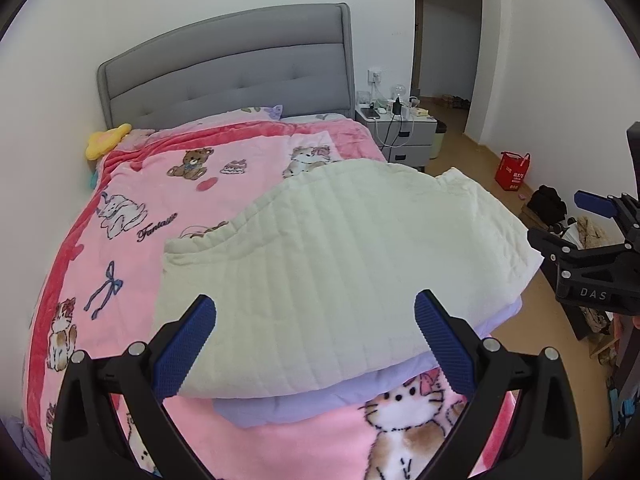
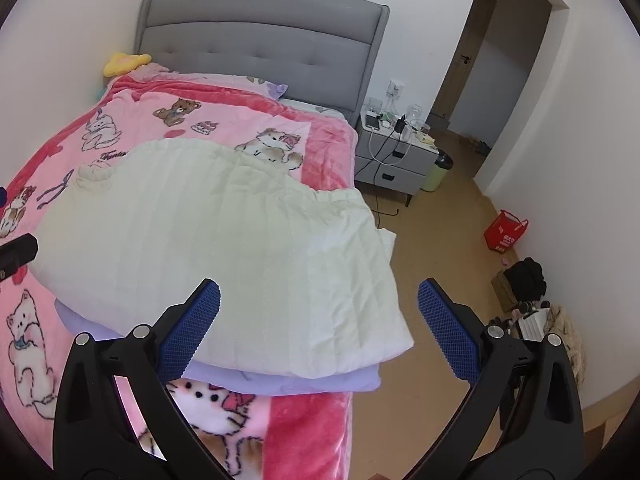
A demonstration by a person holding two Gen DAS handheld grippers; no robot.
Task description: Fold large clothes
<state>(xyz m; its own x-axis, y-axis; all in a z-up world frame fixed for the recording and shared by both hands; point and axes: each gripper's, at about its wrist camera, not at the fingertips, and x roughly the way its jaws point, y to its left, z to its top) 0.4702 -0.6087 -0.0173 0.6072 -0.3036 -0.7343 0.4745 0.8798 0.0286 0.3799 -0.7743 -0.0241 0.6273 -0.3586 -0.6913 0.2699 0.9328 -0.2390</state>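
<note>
A cream quilted garment (image 1: pixel 344 264) lies folded on the pink cartoon blanket (image 1: pixel 132 200) of the bed, with a lavender layer (image 1: pixel 304 404) showing under its near edge. It also shows in the right wrist view (image 2: pixel 224 240), its right end reaching the bed's edge. My left gripper (image 1: pixel 316 344) is open and empty, hovering above the garment's near edge. My right gripper (image 2: pixel 320 324) is open and empty, above the garment's near right corner. The right gripper's body shows at the right edge of the left wrist view (image 1: pixel 592 256).
A grey headboard (image 1: pixel 232 76) stands against the far wall. A bedside table (image 2: pixel 392 160) with cables and small items is right of the bed. A red bag (image 2: pixel 505 232), a black bag (image 2: pixel 526 276) and clutter lie on the floor by the right wall. A yellow plush (image 1: pixel 106 140) sits at the bed's far left.
</note>
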